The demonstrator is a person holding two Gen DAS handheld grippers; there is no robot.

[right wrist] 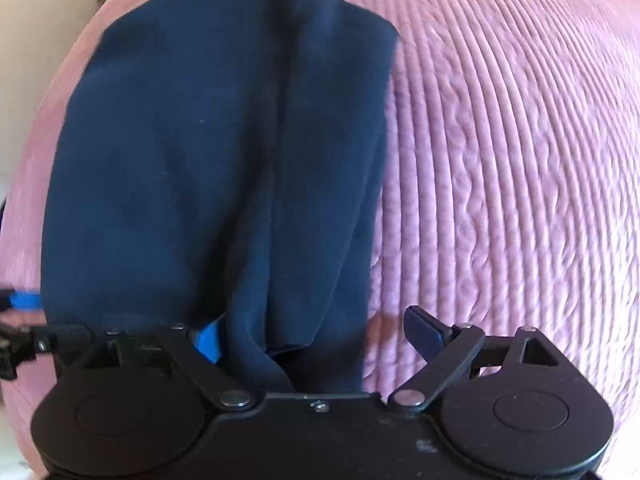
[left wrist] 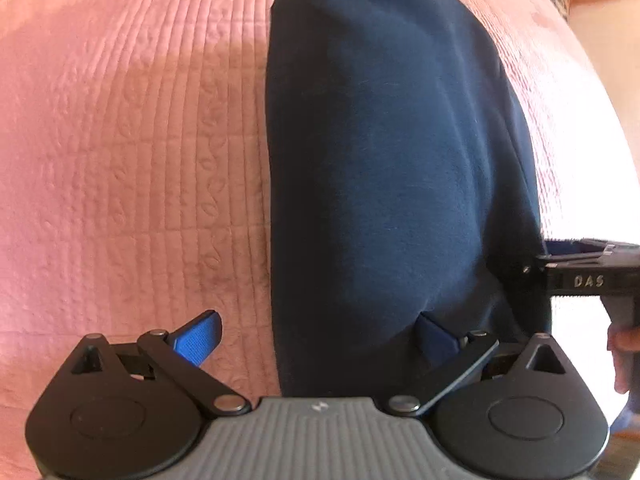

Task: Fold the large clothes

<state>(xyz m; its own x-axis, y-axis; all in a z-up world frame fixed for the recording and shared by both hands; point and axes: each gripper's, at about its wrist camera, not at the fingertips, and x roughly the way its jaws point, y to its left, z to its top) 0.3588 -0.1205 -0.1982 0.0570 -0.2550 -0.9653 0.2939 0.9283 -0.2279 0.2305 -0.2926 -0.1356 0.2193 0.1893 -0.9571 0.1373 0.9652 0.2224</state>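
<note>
A folded navy garment [left wrist: 384, 168] lies lengthwise on the pink quilted bed [left wrist: 132, 152]. Both tongs, left [left wrist: 316, 336] and right [right wrist: 316, 332], stand wide at its near edge, gripping nothing.

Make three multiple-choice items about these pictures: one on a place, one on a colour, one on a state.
1. The dark navy folded garment lies on:
A. a pink quilted bedspread
B. a wooden floor
C. a metal shelf

2. The finger pads of the left gripper are:
A. red
B. blue
C. white

3. The fingers of the right gripper are:
A. spread apart
B. pressed together
C. out of view

Key:
1 A, pink quilting surrounds the cloth.
2 B, the left-wrist view shows a bright blue pad.
3 A, the fingers stand wide, with the cloth's near edge between them.
</note>
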